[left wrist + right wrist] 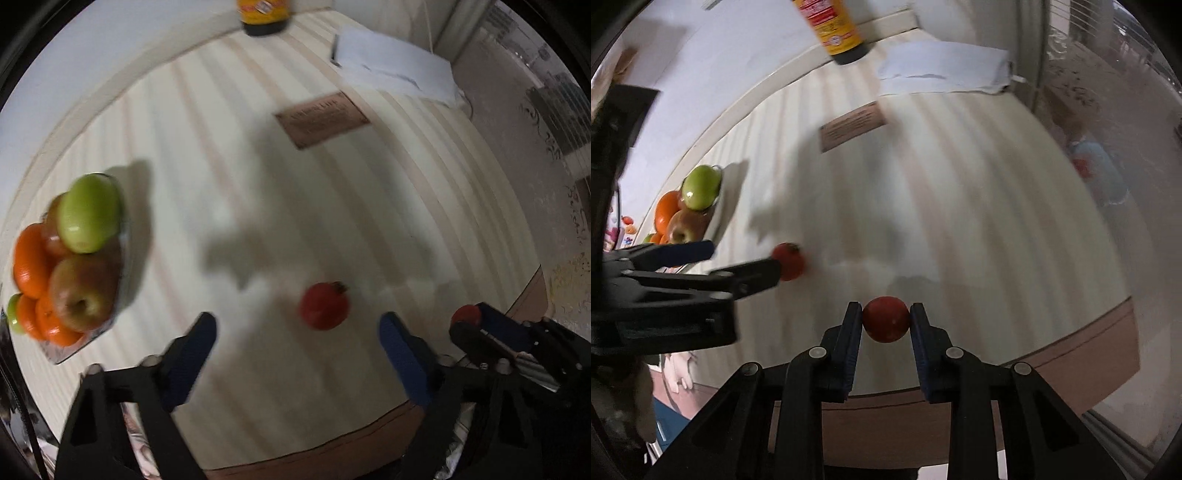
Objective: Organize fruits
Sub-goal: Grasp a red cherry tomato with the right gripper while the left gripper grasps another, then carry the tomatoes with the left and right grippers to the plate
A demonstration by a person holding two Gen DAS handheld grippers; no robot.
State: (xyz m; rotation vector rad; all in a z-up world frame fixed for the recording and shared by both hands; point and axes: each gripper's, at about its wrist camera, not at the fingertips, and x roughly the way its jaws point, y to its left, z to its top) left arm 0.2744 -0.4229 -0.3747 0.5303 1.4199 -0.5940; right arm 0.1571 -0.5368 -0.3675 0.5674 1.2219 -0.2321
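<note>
Fruits sit in three places: most are heaped on a plate (79,352) at the left side of the striped tabletop (295,192), one lies loose, and one is held. The heap has a green apple (89,214) on top, a red-green apple (82,291) below it with its stem pit facing out, and oranges (31,260) packed along the outer side. A pomegranate (325,305) rests alone on the tabletop, well apart from the plate, ahead of the left tool (298,326), whose blue-padded fingers are spread wide on either side of it without touching it. From the right wrist view the same pomegranate (788,261) shows just past one finger of the left tool (742,258). The right tool (885,317) pinches a small round red fruit (885,319) between its two pads, near the front edge of the tabletop; whether the fruit touches the surface cannot be told. In the left wrist view that red fruit (466,314) peeks out at the tip of the right tool (476,319), off to the right. Farther back lie a brown printed card (322,119), a stack of white papers (395,68), and a dark bottle with a yellow label (264,16) by the wall.
</note>
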